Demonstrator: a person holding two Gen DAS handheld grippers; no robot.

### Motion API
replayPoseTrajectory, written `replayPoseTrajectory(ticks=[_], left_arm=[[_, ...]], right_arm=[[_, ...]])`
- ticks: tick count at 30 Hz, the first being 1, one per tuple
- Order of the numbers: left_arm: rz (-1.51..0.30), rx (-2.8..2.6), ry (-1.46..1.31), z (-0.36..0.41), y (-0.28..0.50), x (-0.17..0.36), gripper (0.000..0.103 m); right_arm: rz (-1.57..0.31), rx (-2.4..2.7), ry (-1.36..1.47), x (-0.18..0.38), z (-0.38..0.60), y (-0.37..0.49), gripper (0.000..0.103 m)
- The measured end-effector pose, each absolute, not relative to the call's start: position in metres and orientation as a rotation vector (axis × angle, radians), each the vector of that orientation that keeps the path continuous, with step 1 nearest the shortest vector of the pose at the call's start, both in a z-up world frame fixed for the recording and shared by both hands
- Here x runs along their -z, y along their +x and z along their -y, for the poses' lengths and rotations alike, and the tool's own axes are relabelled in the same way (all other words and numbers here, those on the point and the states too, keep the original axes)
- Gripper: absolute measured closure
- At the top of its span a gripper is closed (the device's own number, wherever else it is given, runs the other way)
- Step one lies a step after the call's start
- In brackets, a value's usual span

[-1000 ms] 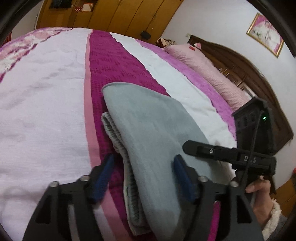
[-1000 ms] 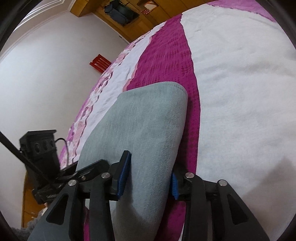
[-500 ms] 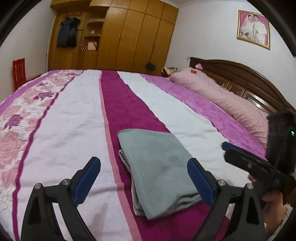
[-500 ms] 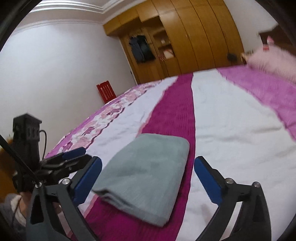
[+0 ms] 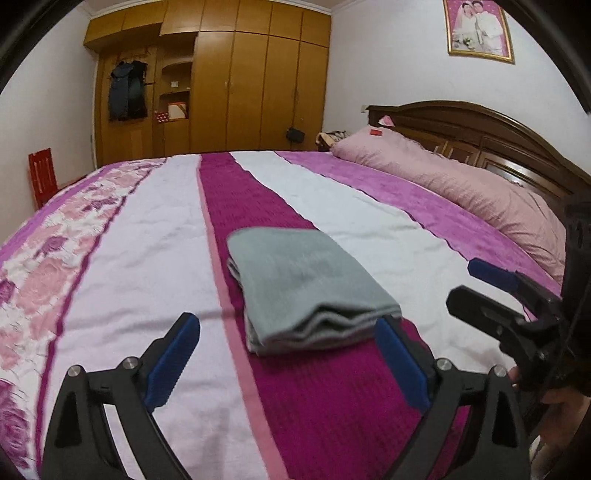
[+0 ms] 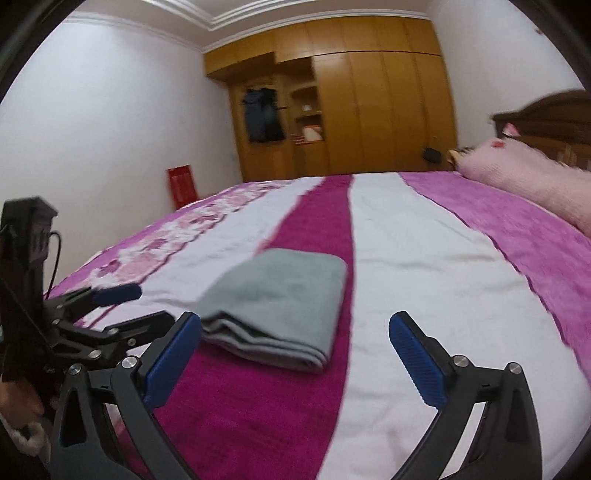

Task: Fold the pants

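- The grey pants [image 5: 303, 284] lie folded in a compact stack on the bed [image 5: 147, 236], across its dark magenta stripe.
- The left gripper [image 5: 284, 354] is spread wide, holding nothing.
- The right gripper [image 6: 295, 350] is likewise wide apart and empty.

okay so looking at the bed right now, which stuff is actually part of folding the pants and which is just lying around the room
Part of the job:
- folded grey pants, lying on the bedspread
- left claw, open
- right claw, open

Just lying about:
- pink pillow by the headboard
- red chair
- wardrobe with dark clothes hanging
- framed photo
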State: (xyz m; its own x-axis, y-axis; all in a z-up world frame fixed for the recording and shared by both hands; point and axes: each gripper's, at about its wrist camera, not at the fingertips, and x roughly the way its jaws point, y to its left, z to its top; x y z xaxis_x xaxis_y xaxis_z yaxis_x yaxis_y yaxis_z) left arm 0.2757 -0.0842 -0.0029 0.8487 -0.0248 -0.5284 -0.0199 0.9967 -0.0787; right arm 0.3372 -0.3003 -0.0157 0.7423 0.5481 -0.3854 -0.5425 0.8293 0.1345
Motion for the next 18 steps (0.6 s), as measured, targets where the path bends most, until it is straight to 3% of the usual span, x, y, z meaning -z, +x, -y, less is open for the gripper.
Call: replayPoseTrajectory(ticks=[6, 18], left_arm=[[-0.628, 0.019, -0.095, 0.086, 0.294, 0.048, 0.005], [-0.601, 0.025, -0.095, 0.087, 0.292, 0.049, 0.005]], right_arm=[[-0.576, -0.615, 0.0, 0.051, 0.287, 0.364, 0.002], [-0.519, -0.609, -0.054, 0.048, 0.283, 0.35, 0.002]])
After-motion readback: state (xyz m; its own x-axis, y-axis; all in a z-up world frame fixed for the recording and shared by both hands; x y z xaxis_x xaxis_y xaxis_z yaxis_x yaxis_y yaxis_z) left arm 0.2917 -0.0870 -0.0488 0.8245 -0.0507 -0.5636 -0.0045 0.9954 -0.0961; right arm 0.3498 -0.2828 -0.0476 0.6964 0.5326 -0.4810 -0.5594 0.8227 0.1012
